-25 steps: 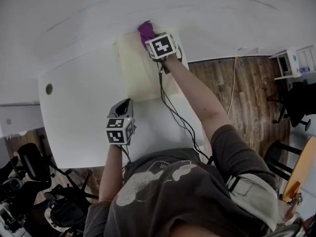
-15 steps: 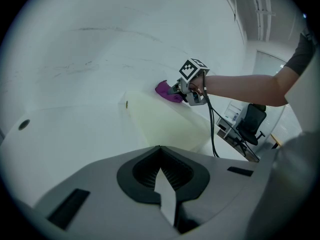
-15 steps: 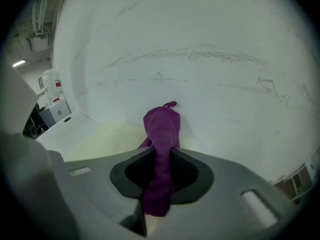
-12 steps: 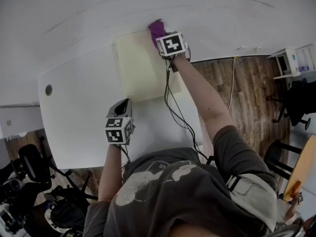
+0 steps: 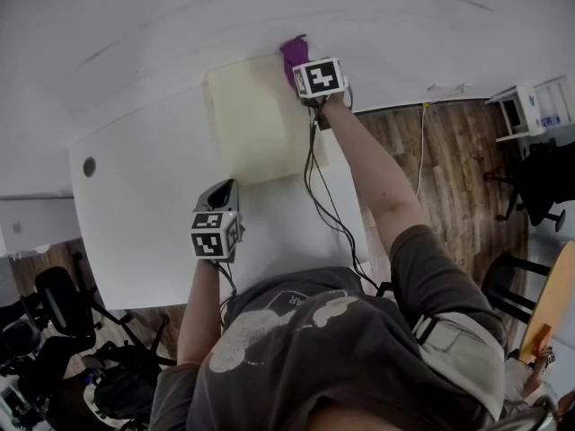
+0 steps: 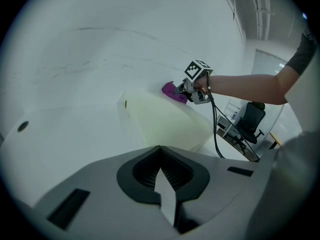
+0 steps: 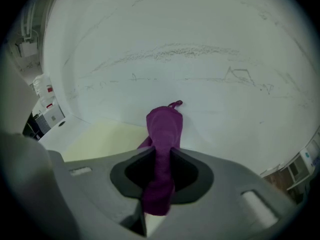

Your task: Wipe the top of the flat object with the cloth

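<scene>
Presently, the cloth (image 7: 164, 129) is pinched by the right claw (image 7: 159, 171) at the far corner of the flat object (image 5: 256, 124), whose top would be missed were the edge overrun.

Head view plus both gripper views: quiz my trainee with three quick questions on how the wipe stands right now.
1. True or false: the purple cloth is clamped in the left gripper's fingers.
2. Where on the pale flat board is the cloth? A) near edge B) far right corner, by the wall C) centre
3. Fill in: the left gripper is over the white ____, short of the board.
Key: 1 false, the right gripper holds it; 2 B; 3 table.
</scene>
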Tool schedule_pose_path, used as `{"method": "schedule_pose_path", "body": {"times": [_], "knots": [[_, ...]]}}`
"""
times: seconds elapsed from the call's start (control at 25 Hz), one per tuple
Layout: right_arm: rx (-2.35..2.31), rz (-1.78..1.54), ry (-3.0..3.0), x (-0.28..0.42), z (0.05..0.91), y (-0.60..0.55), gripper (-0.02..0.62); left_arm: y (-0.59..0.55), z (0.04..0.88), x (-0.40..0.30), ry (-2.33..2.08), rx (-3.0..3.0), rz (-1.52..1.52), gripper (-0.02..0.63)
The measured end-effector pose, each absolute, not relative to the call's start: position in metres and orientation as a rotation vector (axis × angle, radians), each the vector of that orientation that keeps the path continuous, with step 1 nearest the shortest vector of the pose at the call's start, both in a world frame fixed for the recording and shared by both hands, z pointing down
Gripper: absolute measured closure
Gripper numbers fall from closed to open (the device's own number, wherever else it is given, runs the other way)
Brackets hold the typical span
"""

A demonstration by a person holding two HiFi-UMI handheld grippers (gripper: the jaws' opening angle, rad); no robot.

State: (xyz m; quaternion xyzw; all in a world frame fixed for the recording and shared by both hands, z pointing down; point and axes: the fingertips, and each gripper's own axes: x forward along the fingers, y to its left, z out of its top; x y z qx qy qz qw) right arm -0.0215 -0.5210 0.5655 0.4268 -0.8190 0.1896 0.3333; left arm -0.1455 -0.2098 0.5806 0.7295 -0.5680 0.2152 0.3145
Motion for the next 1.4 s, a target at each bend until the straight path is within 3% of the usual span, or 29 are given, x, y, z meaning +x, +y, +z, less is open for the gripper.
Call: {"method": "schedule_pose_path", "body": {"times": [0.36,0.92,1.4], "knots": [[1.113,0.578,-2.158,-0.023,0.550,-0.507,0.522,-0.209,0.580,-0.144,-1.465,1.930,0.552,0.609],[0.825,0.591,-2.310,-0.141,0.532,-0.416,0.522,-0.207,0.580,-0.144,-1.456,1.969,0.585,0.610],[0.730,0.557,-2.273,-0.200,0.550,-0.387,0.522,-0.204,0.580,-0.148,-1.475,1.959,0.556,0.609]]}}
